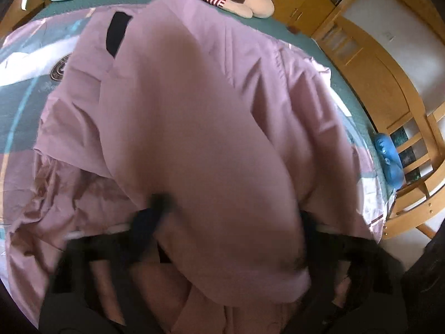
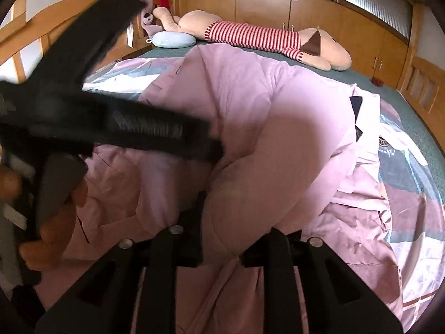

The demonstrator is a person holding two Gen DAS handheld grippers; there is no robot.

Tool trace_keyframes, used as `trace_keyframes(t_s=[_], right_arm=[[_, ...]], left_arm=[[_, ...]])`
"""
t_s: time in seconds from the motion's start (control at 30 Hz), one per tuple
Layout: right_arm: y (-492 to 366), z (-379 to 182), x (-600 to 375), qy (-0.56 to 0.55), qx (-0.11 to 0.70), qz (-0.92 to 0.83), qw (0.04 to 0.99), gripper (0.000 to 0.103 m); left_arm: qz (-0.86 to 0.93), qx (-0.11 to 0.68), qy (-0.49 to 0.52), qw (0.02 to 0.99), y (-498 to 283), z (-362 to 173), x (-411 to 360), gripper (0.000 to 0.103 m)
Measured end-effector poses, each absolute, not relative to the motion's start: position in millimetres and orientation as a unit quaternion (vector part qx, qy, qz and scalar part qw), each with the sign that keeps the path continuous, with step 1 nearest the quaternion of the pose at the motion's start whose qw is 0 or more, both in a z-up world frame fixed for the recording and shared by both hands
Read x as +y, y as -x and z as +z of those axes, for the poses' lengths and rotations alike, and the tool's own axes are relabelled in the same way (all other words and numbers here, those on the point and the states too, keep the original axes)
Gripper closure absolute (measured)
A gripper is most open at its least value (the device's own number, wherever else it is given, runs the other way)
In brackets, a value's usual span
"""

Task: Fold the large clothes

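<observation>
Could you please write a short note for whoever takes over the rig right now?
Left gripper: the pink garment bulges between its jaws; blurred, grip unclear.
Right gripper: a fold of it fills the jaws; grip unclear.
The garment lies bunched on the bed, short of the plush toy.
Done: no neat fold yet.
Left: flatten it and fold it.

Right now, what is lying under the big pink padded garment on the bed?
Around the pink padded garment a crumpled pink, grey and white patterned bedcover shows, on a green mattress sheet. Whatever lies directly beneath the garment's bulk is covered.
</observation>
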State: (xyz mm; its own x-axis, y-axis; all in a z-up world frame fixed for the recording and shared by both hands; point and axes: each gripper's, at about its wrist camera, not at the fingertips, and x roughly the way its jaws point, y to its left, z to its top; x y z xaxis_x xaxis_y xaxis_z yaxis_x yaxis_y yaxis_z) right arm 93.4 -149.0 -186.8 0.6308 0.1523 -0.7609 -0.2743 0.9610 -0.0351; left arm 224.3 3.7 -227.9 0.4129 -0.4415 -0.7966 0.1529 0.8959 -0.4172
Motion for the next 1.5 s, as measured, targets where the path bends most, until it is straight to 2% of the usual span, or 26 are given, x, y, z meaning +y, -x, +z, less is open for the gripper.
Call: trace_keyframes(t_s=[0.03,0.1,0.2,0.3,0.4,0.47,0.53,0.6,0.63,0.7,0.77,0.87,0.97,1.07,1.1,1.13,1.17,1.27,1.33,1.4,1.5], right_arm=[[-91.7,-182.0,-150.0,0.076,0.407,0.118,0.902,0.067],[-87.0,-168.4,-154.0,0.065,0.391,0.143,0.907,0.039],[-83.6,-158.3,-154.3,0.011,0.419,0.264,0.869,0.034],[-89.7,-172.7,-146.7,-0.054,0.444,0.315,0.837,0.034],[-108.5,-203.5,-140.4,-0.079,0.474,0.291,0.827,0.034],[-121.4,-214.1,-148.3,-0.120,0.467,0.253,0.839,0.034],[-126.6,-211.2,-153.0,-0.111,0.438,0.207,0.868,0.038],[-129.2,-205.5,-145.1,-0.020,0.401,0.146,0.904,0.056],[-130.4,-205.3,-142.5,0.017,0.383,0.114,0.917,0.060],[-133.8,-208.3,-141.2,0.052,0.371,0.071,0.924,0.079],[-139.4,-212.8,-144.2,0.076,0.373,0.029,0.924,0.081],[-147.8,-209.3,-161.7,0.053,0.386,-0.001,0.921,0.082],[-156.9,-205.8,-186.6,-0.044,0.458,0.049,0.887,0.079],[-157.9,-212.4,-228.5,-0.216,0.510,0.084,0.828,0.079],[-157.7,-219.1,-240.6,-0.256,0.525,0.071,0.809,0.071],[-153.7,-223.6,-248.7,-0.264,0.532,0.031,0.804,0.056],[-152.4,-225.5,-255.6,-0.263,0.523,0.010,0.810,0.033],[-153.6,-226.4,-252.6,-0.247,0.514,0.008,0.822,0.032],[-152.3,-207.5,-251.2,-0.223,0.484,-0.016,0.846,0.032],[-148.9,-184.5,-247.5,-0.185,0.445,-0.052,0.875,0.032],[-142.2,-158.7,-242.7,-0.148,0.387,-0.105,0.904,0.032]], left_arm=[[-0.182,0.513,0.146,0.826,-225.1,-229.1,6.3,0.068],[-0.190,0.511,0.174,0.820,-227.3,-227.3,19.6,0.088],[-0.207,0.500,0.232,0.808,-230.8,-224.1,42.7,0.093],[-0.228,0.487,0.266,0.800,-232.7,-216.6,56.3,0.093],[-0.255,0.480,0.296,0.785,-229.7,-214.7,60.3,0.093],[-0.257,0.481,0.300,0.783,-227.7,-217.1,62.4,0.093],[-0.257,0.486,0.309,0.776,-226.9,-221.4,65.8,0.093],[-0.267,0.489,0.330,0.762,-224.2,-224.6,74.0,0.093],[-0.270,0.490,0.334,0.758,-223.6,-226.0,70.1,0.093],[-0.271,0.492,0.324,0.762,-221.7,-226.0,69.0,0.093],[-0.270,0.495,0.316,0.763,-223.4,-227.5,63.6,0.093],[-0.275,0.506,0.315,0.755,-224.1,-233.9,58.7,0.093],[-0.275,0.508,0.304,0.758,-222.7,-233.8,52.6,0.092],[-0.268,0.510,0.301,0.760,-221.6,-235.1,52.0,0.091],[-0.267,0.512,0.305,0.757,-220.5,-237.6,51.4,0.090],[-0.265,0.514,0.304,0.757,-221.1,-237.7,49.4,0.090],[-0.259,0.515,0.297,0.761,-220.2,-238.2,47.6,0.090],[-0.260,0.513,0.277,0.770,-217.6,-235.0,38.3,0.088],[-0.258,0.511,0.269,0.774,-216.8,-232.4,36.0,0.087],[-0.262,0.512,0.278,0.769,-217.0,-232.9,37.7,0.079],[-0.256,0.513,0.277,0.771,-216.7,-234.1,42.5,0.076]])
